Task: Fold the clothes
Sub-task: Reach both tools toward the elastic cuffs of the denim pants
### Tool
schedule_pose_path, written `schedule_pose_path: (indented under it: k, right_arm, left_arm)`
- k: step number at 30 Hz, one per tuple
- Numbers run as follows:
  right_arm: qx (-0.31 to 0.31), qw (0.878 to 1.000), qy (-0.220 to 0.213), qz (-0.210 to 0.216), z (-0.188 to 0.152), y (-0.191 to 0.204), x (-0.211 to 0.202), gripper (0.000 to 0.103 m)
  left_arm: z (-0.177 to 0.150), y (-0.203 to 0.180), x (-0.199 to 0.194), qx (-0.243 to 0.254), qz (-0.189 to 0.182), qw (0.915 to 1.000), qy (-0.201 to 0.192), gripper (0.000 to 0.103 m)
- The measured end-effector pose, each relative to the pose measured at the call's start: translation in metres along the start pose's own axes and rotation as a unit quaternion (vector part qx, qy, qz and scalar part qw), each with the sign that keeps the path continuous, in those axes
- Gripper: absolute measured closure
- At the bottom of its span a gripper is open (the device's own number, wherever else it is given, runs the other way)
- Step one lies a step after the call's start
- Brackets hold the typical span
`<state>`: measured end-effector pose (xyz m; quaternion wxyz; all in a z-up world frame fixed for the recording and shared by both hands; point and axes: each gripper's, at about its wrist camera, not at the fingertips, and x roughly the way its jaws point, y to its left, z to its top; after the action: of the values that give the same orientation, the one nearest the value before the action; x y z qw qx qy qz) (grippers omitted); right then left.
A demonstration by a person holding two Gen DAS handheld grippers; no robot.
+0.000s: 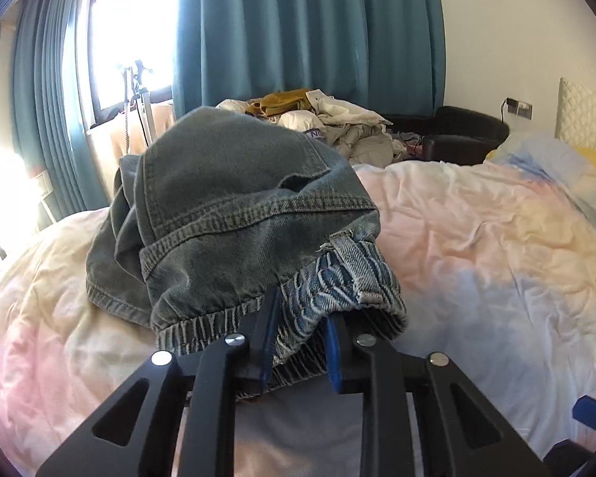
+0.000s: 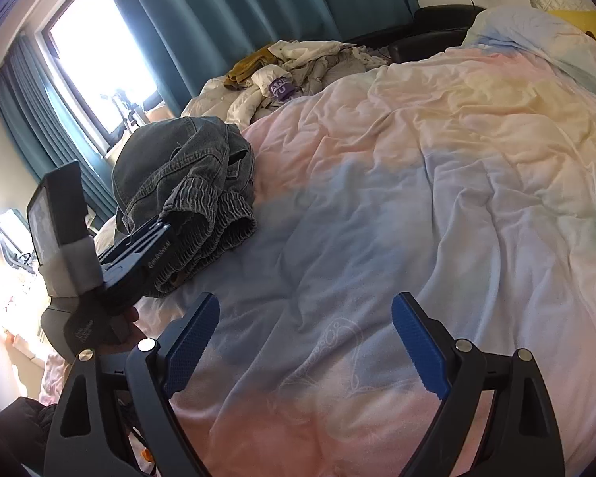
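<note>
Crumpled denim shorts (image 1: 234, 214) heaped on the pastel duvet (image 1: 476, 238), toward the window side of the bed, elastic waistband (image 1: 337, 286) turned toward the near edge. Left gripper (image 1: 298, 342) clamped on that waistband, blue pads pinching the gathered denim from both sides. Right gripper (image 2: 306, 342) spread wide over bare duvet, nothing between its fingers, apart from the garment.

From the right wrist view: shorts (image 2: 186, 183) up and to the left of the open claw, with the left gripper (image 2: 147, 254) already biting the nearest fold of waistband. Free stretch of waistband (image 2: 234, 218) bunched just to the right of that grip, on the side facing the right claw, so probably the closest spot for a second hold. Long axis of the heap roughly away from the near edge toward the window, legs tucked under and behind, their ends hidden. Likely next: reach left and forward with the right claw to the loose waistband, then pull the two grips apart to spread the garment flat. Unsorted laundry pile (image 2: 298, 67) well beyond, untouched.
</note>
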<state>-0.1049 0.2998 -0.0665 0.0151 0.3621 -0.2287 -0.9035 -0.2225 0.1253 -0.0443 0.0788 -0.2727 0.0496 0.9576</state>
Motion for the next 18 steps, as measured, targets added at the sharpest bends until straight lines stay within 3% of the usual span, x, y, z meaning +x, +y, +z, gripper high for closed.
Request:
schedule_pose_path:
  k: [5,12,18]
  right_arm:
    - [-0.028,0.999,-0.015,0.015,-0.001,0.013,-0.008,0.013]
    - [-0.058,0.997,-0.027,0.047,-0.005,0.028,-0.016,0.013]
    - [-0.08,0.992,-0.04,0.087,-0.011,0.046,-0.027,0.013]
  left_arm:
    - [0.021,0.022,-0.038,-0.02,0.005,0.9997,-0.016,0.095]
    - [0.031,0.061,-0.103,-0.043,0.014,0.9984,-0.034,0.096]
    - [0.006,0.094,-0.16,-0.083,0.006,0.9959,-0.034,0.097]
